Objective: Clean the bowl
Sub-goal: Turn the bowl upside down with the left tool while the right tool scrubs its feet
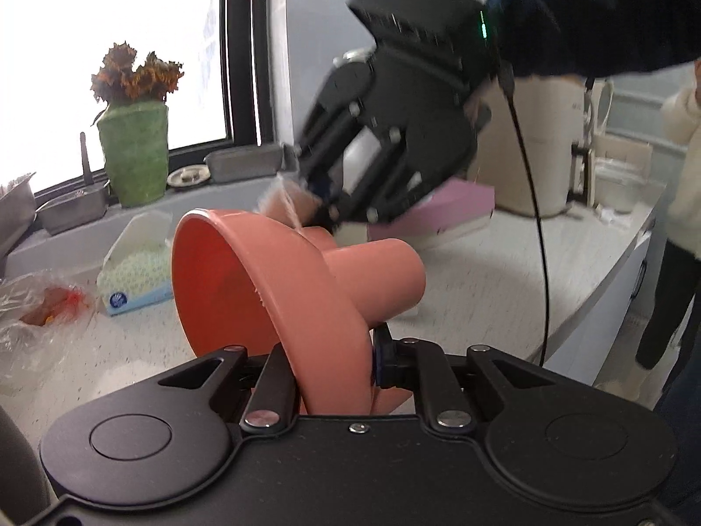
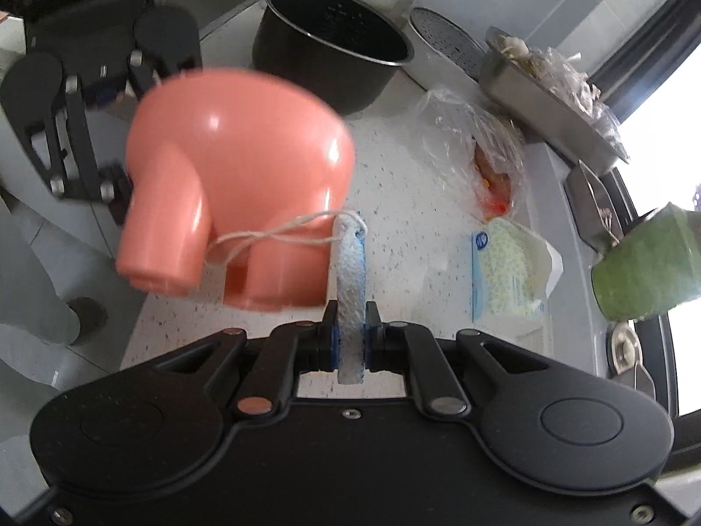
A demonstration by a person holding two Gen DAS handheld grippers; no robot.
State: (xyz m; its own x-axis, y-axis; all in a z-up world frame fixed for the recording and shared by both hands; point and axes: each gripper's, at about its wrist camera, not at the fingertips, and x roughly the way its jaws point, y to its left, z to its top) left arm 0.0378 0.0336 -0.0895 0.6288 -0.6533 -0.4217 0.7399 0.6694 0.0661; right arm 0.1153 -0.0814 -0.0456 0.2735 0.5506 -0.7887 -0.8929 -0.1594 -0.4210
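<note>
A salmon-pink bowl (image 1: pixel 245 289) with thick round legs is held on its side above the counter, its opening toward the window. My left gripper (image 1: pixel 333 377) is shut on its rim. In the right wrist view the bowl's underside (image 2: pixel 245 153) faces the camera, blurred. My right gripper (image 2: pixel 350 328) is shut on a blue and white sponge (image 2: pixel 350 280) with a white string loop lying across the bowl's legs. From the left wrist view, the right gripper (image 1: pixel 315 210) sits at the bowl's upper outer wall, with the sponge mostly hidden there.
A tissue pack (image 1: pixel 131 271), a crumpled plastic bag (image 1: pixel 39 307) and a green vase of dried flowers (image 1: pixel 136 153) stand toward the window. A black pot (image 2: pixel 333 44) and metal trays (image 2: pixel 547 101) line the back. A pink box (image 1: pixel 455 206) lies behind. A person (image 1: pixel 683 166) stands at the counter's edge.
</note>
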